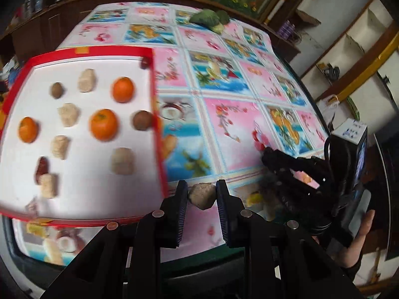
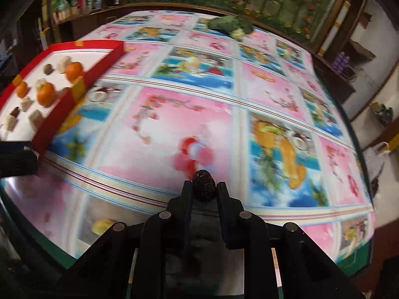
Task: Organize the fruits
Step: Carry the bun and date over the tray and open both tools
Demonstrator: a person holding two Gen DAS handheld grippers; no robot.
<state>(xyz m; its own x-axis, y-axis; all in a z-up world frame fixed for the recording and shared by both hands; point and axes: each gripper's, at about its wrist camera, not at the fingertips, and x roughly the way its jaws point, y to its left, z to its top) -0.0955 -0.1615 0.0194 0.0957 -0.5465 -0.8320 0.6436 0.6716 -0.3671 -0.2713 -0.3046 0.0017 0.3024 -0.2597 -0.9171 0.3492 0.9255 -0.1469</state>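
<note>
Wooden shelving and a floral mural ring the table (image 2: 199, 114), whose cloth is a patchwork of pink flower squares and blue fruit squares. I take the red-rimmed tray (image 1: 155, 104) as my landmark; its white floor sits at the table's left side.

On my left gripper (image 1: 202, 195) the jaws are narrow and pinch a pale, knobbly nut-like piece (image 1: 202, 195), held over the cloth just right of the tray's near right corner. On my right gripper (image 2: 204, 186) the jaws are nearly together and clamp a dark, wrinkled date-like fruit (image 2: 204, 185), well to the right of the tray above a pink square.

Inside the tray I see three oranges: one near the right rim (image 1: 123, 89), one in the middle (image 1: 104, 124), one toward the left rim (image 1: 28, 129). Pale lumps like the one I hold are scattered among them, for instance one toward the tray's near side (image 1: 122, 160). A brown round fruit (image 1: 142, 120) lies against the right rim, and a smaller one (image 1: 56, 89) sits farther left.

Far beyond the tray, at the table's back edge, lies a green leafy vegetable (image 1: 208, 18). From my left camera, the right gripper's black frame and a hand (image 1: 359, 239) show well right of the tray.
</note>
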